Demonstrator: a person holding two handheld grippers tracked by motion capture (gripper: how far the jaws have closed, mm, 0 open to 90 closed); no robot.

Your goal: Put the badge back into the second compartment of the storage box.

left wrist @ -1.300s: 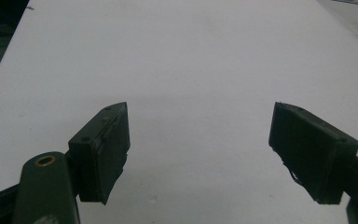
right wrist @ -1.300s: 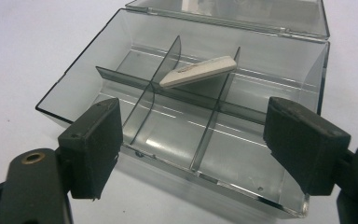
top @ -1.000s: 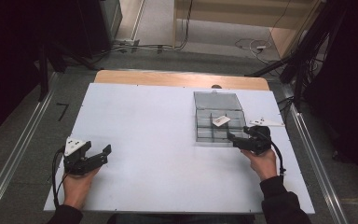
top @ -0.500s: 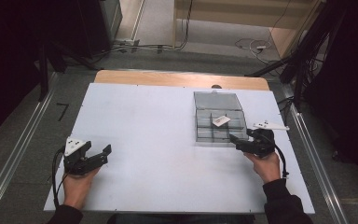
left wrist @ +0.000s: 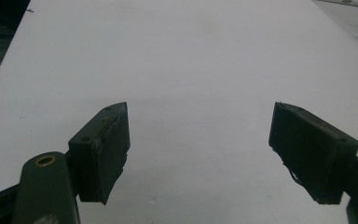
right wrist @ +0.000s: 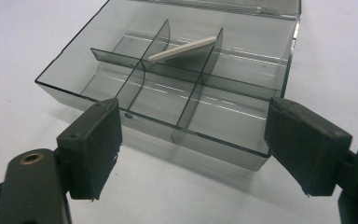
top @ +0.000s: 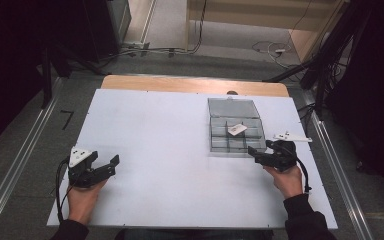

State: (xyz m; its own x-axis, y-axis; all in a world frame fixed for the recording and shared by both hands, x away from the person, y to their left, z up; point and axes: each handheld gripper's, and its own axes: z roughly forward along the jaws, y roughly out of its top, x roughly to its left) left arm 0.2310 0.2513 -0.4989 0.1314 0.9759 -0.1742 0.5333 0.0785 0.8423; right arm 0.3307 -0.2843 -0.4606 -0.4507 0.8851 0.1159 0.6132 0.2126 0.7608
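Right gripper view: jaws of the right gripper [right wrist: 193, 149] spread wide, nothing between them, pointing at the near wall of a clear smoky box [right wrist: 242, 156] just ahead on the white table [right wrist: 18, 51]. Inside the box, dividers forming compartments; a pale flat piece [right wrist: 182, 49] propped tilted on a divider in the middle of the back row.

High view: right gripper [top: 260, 155] just beside the box's [top: 232, 107] near right corner, pale piece [top: 237, 129] inside. Left gripper [top: 105, 167] well apart at the table's near left.

Left gripper view: jaws of that gripper [left wrist: 198, 149] wide open over bare table.
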